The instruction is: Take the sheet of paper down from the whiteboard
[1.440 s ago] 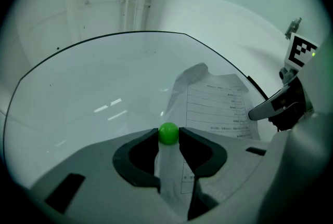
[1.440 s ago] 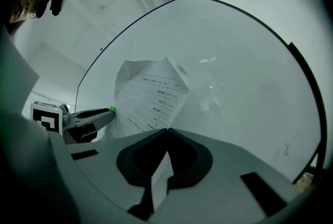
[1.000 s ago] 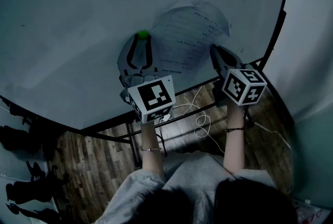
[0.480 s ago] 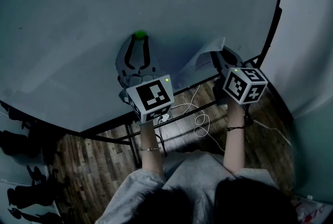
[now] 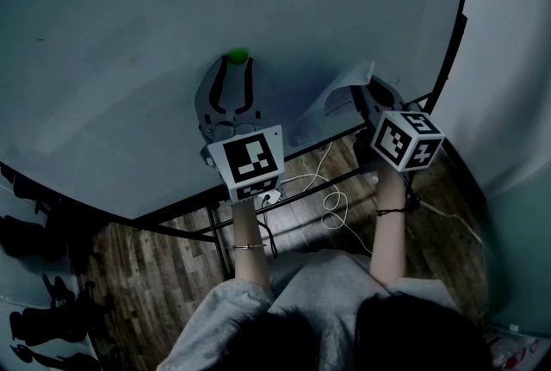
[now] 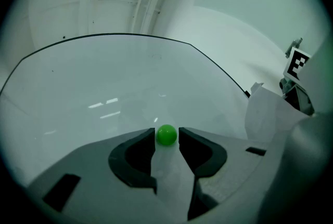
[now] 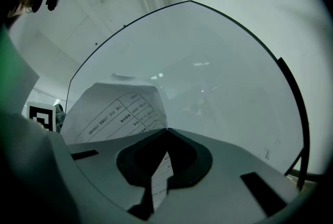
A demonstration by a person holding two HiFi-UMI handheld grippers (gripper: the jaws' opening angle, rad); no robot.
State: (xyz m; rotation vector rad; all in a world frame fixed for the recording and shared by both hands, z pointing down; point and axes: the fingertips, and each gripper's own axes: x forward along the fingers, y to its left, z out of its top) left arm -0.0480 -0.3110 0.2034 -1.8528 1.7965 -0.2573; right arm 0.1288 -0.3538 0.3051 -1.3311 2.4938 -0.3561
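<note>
off the whiteboard (image 5: 129, 34), the paper (image 7: 112, 111) now hangs in the right gripper (image 7: 166, 132).

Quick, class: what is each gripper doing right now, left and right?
Left gripper: closed on the green ball.
Right gripper: closed, holding the sheet of paper.

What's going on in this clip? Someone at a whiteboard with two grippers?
A person stands at the whiteboard with a gripper in each hand. The right gripper is shut on the sheet of paper, which curls loosely beside it rather than lying flat on the board. The left gripper pinches a green magnet against the board, apart from the sheet.
</note>
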